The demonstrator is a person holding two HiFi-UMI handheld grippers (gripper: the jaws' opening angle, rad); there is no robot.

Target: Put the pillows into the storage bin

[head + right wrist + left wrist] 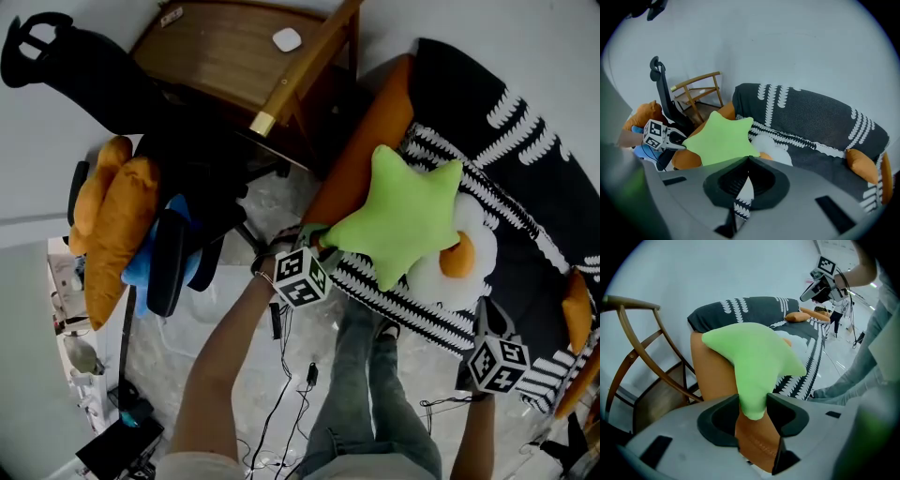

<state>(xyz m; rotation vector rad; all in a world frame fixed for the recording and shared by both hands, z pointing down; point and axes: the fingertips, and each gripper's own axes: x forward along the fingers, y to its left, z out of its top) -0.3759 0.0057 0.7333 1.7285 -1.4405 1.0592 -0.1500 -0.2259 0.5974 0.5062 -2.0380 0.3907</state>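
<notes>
At the sofa's (525, 169) front edge, the left gripper's (753, 409) jaws are clamped on 1 point of the green star pillow (403, 216) lying there; the right gripper's (746, 161) jaws are closed together, well apart from it.

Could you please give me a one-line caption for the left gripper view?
Left gripper grips one point of the green star pillow on the orange sofa arm.

Pointing down, left gripper (753, 407) pinches green pillow (754, 357), right gripper (745, 161) closed.
</notes>
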